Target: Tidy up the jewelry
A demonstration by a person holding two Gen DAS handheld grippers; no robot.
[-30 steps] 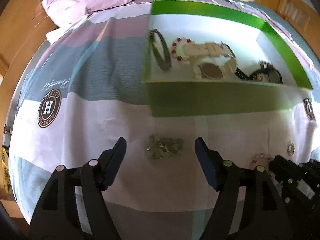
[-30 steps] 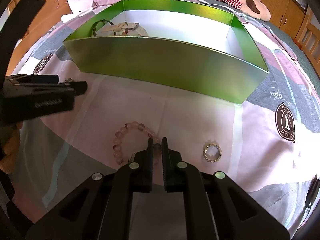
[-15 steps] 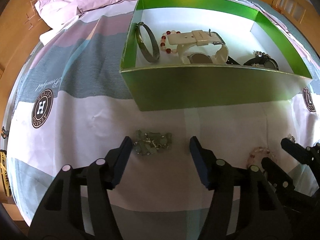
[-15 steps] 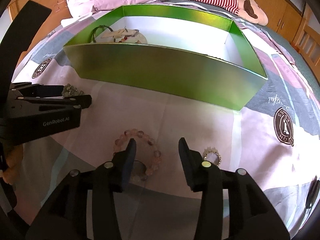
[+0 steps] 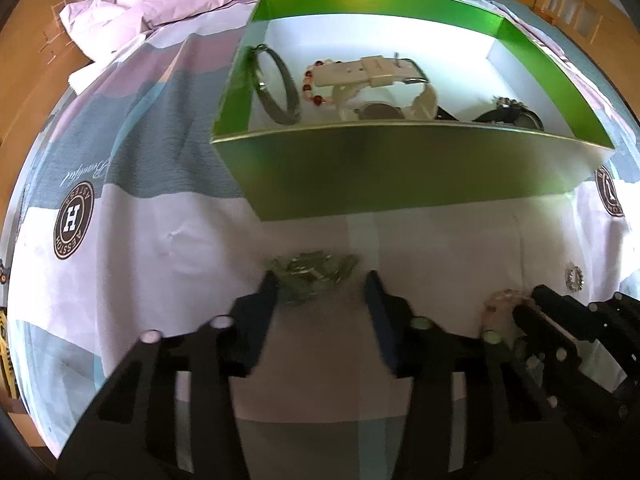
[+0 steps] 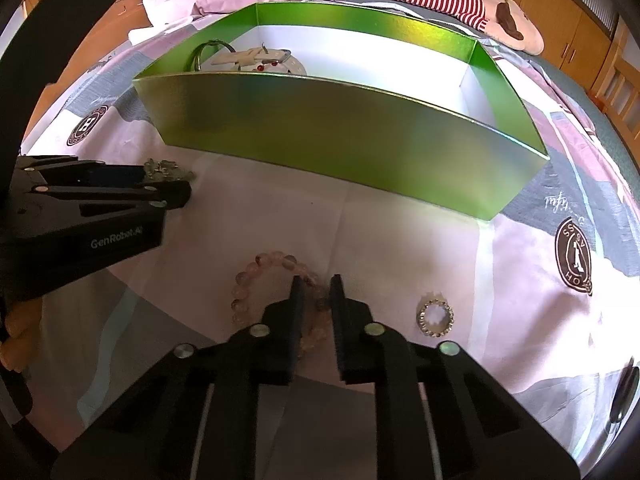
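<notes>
A green bead bracelet (image 5: 312, 270) lies bunched on the bedspread in front of the green box (image 5: 400, 168). My left gripper (image 5: 320, 280) straddles it, jaws closing; the right pad still shows a small gap. From the right wrist view this left gripper (image 6: 168, 182) is at the left, with the green bracelet (image 6: 166, 168) poking out at its tips. My right gripper (image 6: 317, 284) is closing on one side of the pink bead bracelet (image 6: 256, 276), with beads filling the narrow gap. Beside it lies a small sparkly ring (image 6: 435, 316). The right gripper (image 5: 536, 300) also shows at the left view's lower right.
Inside the box lie a dark bangle (image 5: 276, 88), a red bead bracelet (image 5: 312, 88), a cream watch (image 5: 384, 80) and a black watch (image 5: 516, 114). The box wall (image 6: 340, 132) rises just beyond both grippers. A crumpled pink duvet (image 5: 180, 4) lies behind.
My left gripper has come down over the green bracelet and its jaws have narrowed. My right gripper went from shut to open, then closed around the pink bracelet's strand.
</notes>
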